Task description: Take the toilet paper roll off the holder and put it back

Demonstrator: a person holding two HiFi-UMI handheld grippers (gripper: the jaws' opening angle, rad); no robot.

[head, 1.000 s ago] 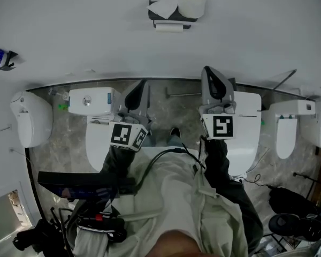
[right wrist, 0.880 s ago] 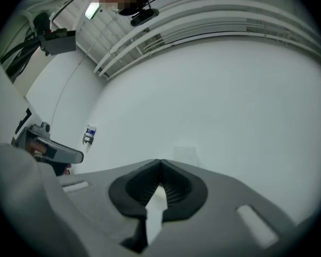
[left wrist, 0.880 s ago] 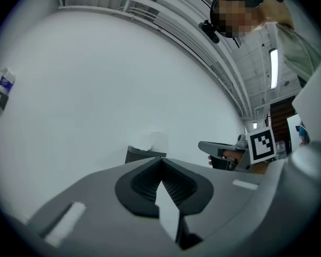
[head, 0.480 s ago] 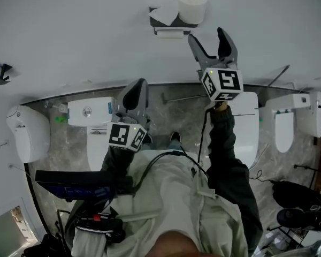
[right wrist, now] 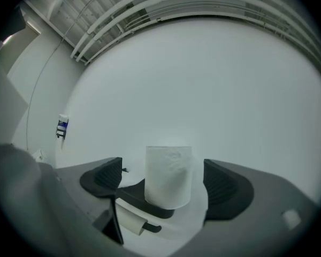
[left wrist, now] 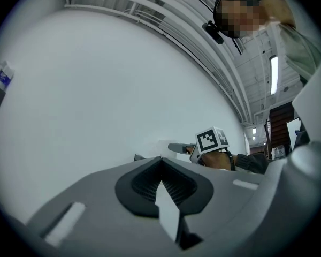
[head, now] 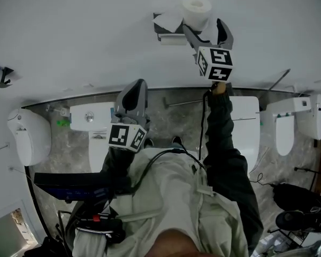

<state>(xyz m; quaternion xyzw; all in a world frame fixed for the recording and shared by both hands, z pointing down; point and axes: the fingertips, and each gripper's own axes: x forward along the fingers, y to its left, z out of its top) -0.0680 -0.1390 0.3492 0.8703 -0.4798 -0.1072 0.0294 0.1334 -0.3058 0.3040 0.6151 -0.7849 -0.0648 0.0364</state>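
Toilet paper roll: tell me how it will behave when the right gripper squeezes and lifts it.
The toilet paper roll looks soft, so a tight squeeze would probably dent it. Standing upright on the holder, it could tip if nudged. Likely light: the right gripper, jaws opening either side without touching, should lift it easily.

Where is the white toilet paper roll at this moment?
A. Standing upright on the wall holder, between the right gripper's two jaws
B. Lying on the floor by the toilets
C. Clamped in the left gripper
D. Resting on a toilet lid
A: the toilet paper roll stands upright on the holder, between the opening jaws of the right gripper, with a gap showing on each side.
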